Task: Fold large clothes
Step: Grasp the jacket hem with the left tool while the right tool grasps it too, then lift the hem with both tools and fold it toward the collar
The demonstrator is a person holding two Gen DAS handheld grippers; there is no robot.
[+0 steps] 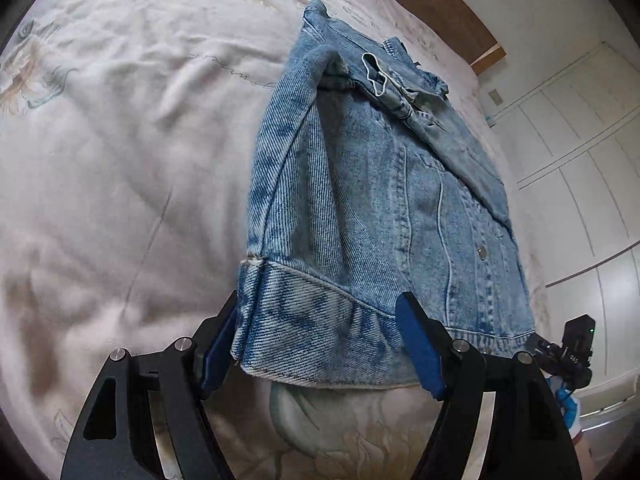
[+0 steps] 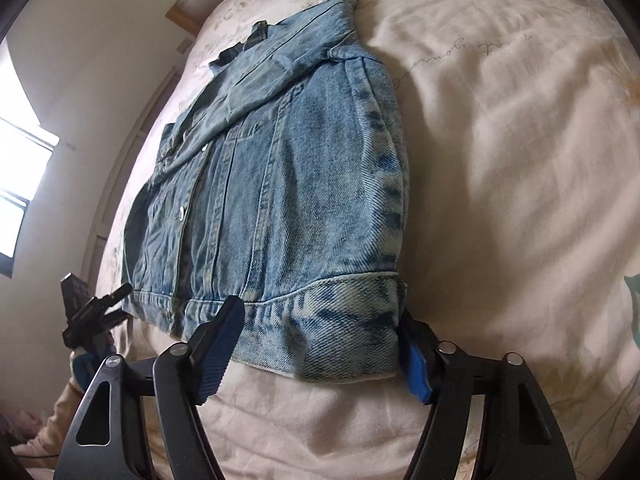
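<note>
Lying: denim jacket (image 1: 384, 208) flat on the bed (image 1: 120, 160), front side up, sleeves folded in so it reads as a tall rectangle
Long axis: runs from the near edge of the bed toward the headboard (image 1: 436, 8); collar at the far end, hem band (image 1: 320, 336) at the near end, pointing at both cameras
Position: about the middle of the bed's width, hem close to the near edge, bare cover on both sides
Left gripper (image 1: 320, 344): at the hem's left corner; fingers apart, hem band between them, outer blue pad right at the folded side edge, inner pad on top of the band; can't tell if the pads actually press
Right gripper (image 2: 320, 344): at the hem's right corner, same setup; fingers apart with the band between, outer pad against the corner, firm contact not clear
Surface: pale pink bed cover, faint floral print, soft wrinkles, a line of script stitched near the jacket's shoulder
Room: wooden headboard, white panelled wardrobe doors (image 1: 580, 152) on one side, bright window (image 2: 20, 152) and plain wall on the other
Jacket look: light acid-wash blue, metal snap buttons (image 2: 182, 211) down the placket, stitched seams, white neck loop at the collar (image 1: 374, 74), folded sleeve lying diagonally across the chest
</note>
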